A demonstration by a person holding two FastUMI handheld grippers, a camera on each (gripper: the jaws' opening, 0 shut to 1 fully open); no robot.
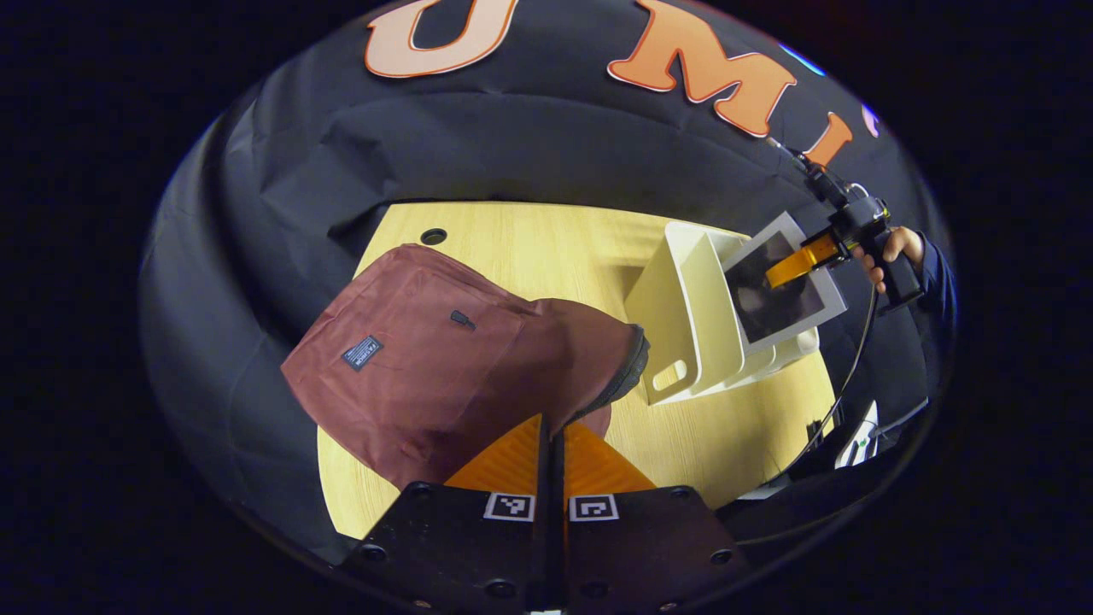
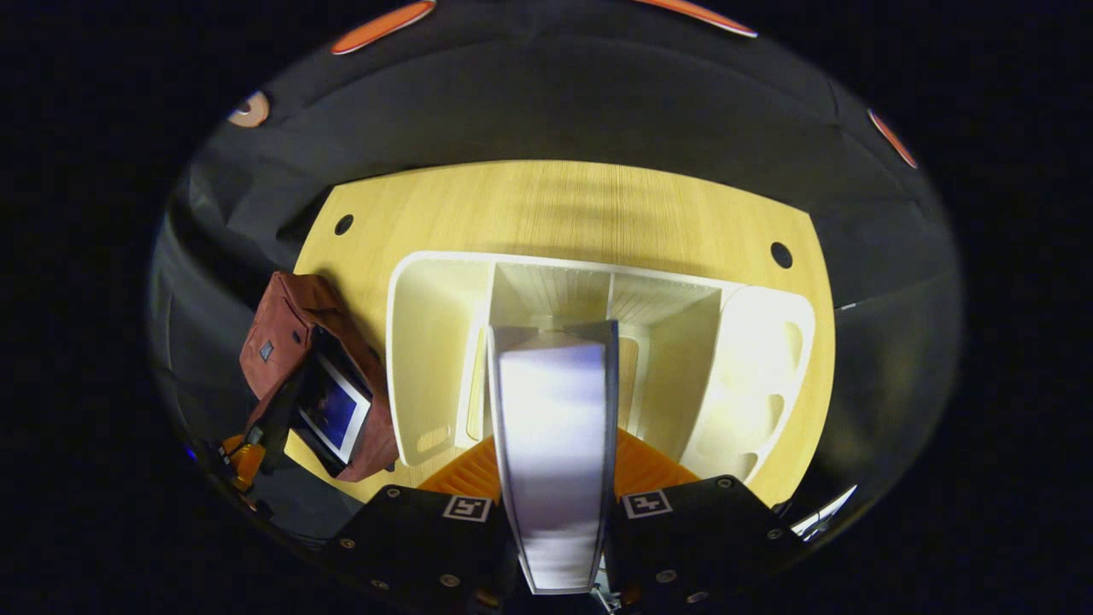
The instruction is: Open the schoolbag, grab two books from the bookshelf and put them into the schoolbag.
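One book hides the bookshelf's middle — edge-on.

One schoolbag on the surface. One white bookshelf. Two books: one clamped in a hand-held gripper, one inside the schoolbag. Two hand-held grippers.

table: light wood | two round holes, perhaps grommets

I see bright overhead light on table, glare washing out book close to lens, blurred; strong fisheye bending at edges.
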